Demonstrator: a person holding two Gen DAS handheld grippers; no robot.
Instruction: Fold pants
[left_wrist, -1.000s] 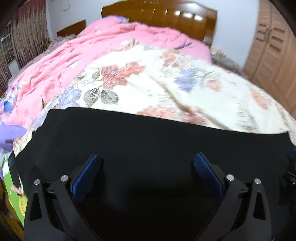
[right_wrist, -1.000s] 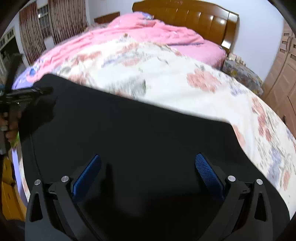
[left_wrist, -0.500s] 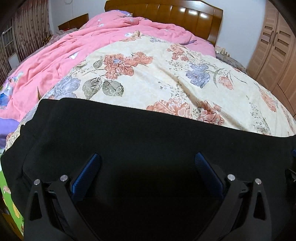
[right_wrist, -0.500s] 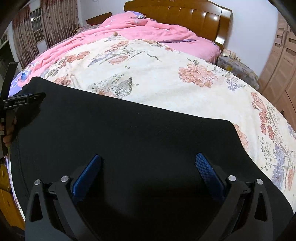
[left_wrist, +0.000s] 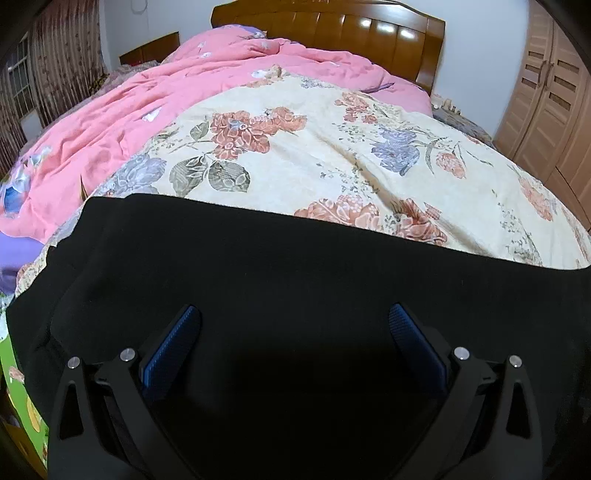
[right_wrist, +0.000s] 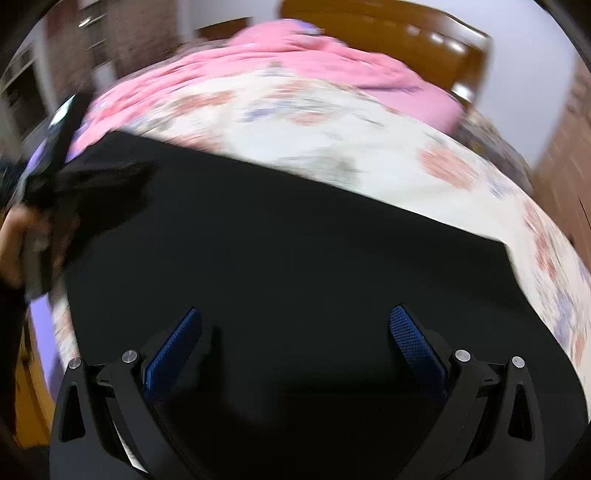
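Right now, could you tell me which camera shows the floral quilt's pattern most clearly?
The left wrist view: the floral quilt is sharp there, its flowers and leaves distinct. In the right wrist view it is motion-blurred, its blooms only smears beyond the black pants.

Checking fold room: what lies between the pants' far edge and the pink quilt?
Only the floral cover, bare of other items, between the pants and pink quilt; left wrist view shows it.

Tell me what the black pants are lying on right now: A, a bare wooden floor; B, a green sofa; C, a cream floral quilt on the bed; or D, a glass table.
C: the black pants are spread over the cream floral quilt, beside a pink blanket.
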